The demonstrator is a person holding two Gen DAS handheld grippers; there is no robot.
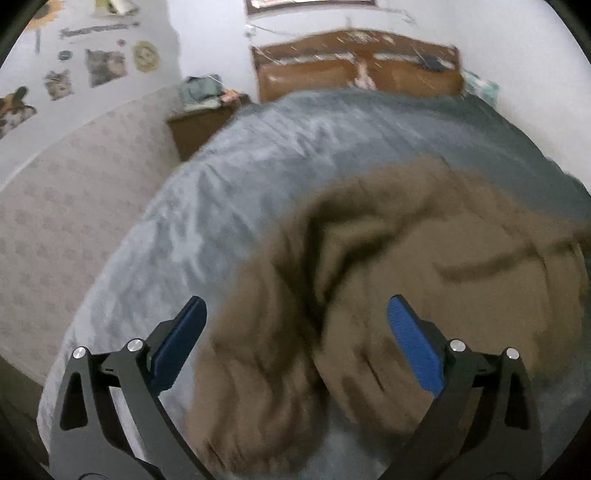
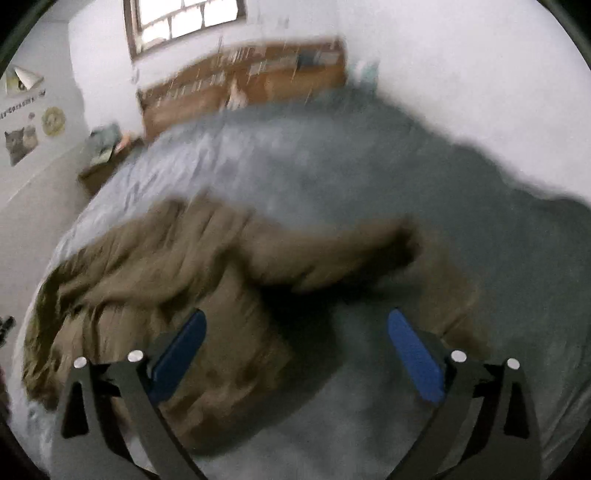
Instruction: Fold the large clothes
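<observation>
A large brown garment (image 1: 388,266) lies rumpled on the grey-blue bedcover (image 1: 236,177). My left gripper (image 1: 295,317) hovers above its near edge, open wide, blue pads apart with no cloth between them. In the right wrist view the same brown garment (image 2: 155,273) spreads to the left, and one sleeve (image 2: 332,251) reaches right across the bedcover (image 2: 332,155). My right gripper (image 2: 295,328) is open above the sleeve's underside and the bare cover, with nothing pinched. Both views are motion-blurred.
A wooden headboard (image 1: 354,70) stands at the far end of the bed. A bedside cabinet (image 1: 199,125) with a pile of items sits at the left. Patterned floor (image 1: 62,206) runs along the left side, under a wall with stickers. A window (image 2: 184,18) is above.
</observation>
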